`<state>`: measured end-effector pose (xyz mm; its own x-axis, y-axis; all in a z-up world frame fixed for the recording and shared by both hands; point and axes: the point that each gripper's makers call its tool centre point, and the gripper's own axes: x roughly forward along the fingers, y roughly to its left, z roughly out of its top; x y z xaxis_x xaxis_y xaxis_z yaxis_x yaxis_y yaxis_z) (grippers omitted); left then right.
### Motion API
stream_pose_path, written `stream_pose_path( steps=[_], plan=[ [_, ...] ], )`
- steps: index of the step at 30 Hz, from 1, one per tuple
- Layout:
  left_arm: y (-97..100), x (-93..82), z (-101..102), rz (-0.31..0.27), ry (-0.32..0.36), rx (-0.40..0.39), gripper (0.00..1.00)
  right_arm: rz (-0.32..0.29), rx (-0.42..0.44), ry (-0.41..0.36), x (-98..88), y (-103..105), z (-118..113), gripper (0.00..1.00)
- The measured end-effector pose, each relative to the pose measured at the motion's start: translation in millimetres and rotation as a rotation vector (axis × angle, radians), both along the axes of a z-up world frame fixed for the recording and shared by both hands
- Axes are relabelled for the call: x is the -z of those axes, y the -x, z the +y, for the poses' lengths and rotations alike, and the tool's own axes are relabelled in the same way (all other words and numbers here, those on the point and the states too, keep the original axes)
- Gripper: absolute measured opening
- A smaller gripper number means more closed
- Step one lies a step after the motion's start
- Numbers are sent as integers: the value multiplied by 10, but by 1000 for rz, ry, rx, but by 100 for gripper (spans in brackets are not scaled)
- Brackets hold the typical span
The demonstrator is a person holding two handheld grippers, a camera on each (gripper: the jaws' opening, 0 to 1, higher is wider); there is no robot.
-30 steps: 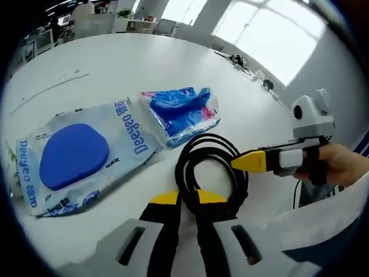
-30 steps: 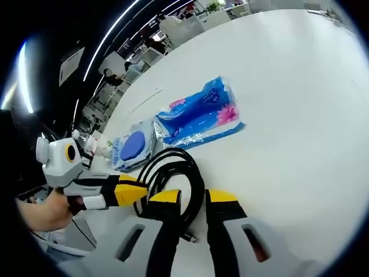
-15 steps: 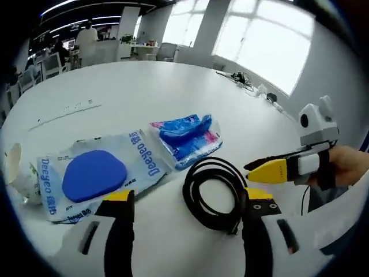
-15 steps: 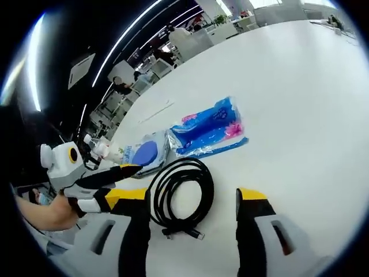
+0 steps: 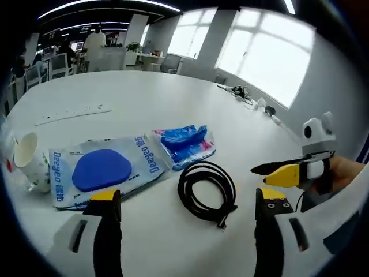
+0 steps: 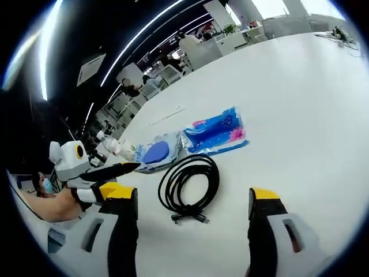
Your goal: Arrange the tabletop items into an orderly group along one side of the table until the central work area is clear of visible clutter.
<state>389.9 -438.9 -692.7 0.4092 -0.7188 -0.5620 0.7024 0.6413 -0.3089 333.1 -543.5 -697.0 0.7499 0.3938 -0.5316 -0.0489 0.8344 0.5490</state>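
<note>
1. Both grippers have let go of the coiled black cable [image 5: 206, 186] since a second ago – then each had its jaws closed on the coil; now both sets stand wide apart with nothing between them, and the cable lies flat on the white table [image 5: 144, 98].
2. Left gripper [image 5: 183, 202]: yellow-tipped jaws spread to either side of its view, empty. The cable sits ahead of them, roughly centred, not touching either jaw.
3. Right gripper [image 6: 193, 203]: same state – jaws wide, empty. The cable's plug ends point toward this gripper, near the coil's closest edge.
4. Each gripper shows in the other's view: the right one enters the left gripper view from the right, held by a hand [image 5: 343, 173]; the left one enters the right gripper view from the left.
5. Just beyond the cable, in the left gripper view: a blue tissue pack [image 5: 185, 143], near the coil, contact unclear.
6. Left of that pack, edges meeting or overlapping: a wet-wipe pack with a blue lid [image 5: 106, 167].
7. Further left, just beside the wipes: a paper cup [image 5: 27, 158], upright.
8. The cable, tissue pack and wipes also show in the right gripper view, in a loose row.
</note>
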Motion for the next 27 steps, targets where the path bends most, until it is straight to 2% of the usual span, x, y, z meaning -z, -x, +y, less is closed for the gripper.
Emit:
stream_pose_path(
  steps=[6, 12, 18, 27],
  plan=[
    [123, -34, 168, -56, -50, 34, 100, 21, -43, 40, 32, 167, 77, 86],
    [221, -59, 380, -48, -47, 7, 100, 30, -76, 93, 41, 313, 144, 88],
    [278, -90, 703, -94, -97, 12, 100, 34, -92, 68, 30, 396, 225, 93],
    [285, -143, 1360, -97, -107, -95, 100, 67, -130, 64, 74, 444, 353, 93]
  ],
)
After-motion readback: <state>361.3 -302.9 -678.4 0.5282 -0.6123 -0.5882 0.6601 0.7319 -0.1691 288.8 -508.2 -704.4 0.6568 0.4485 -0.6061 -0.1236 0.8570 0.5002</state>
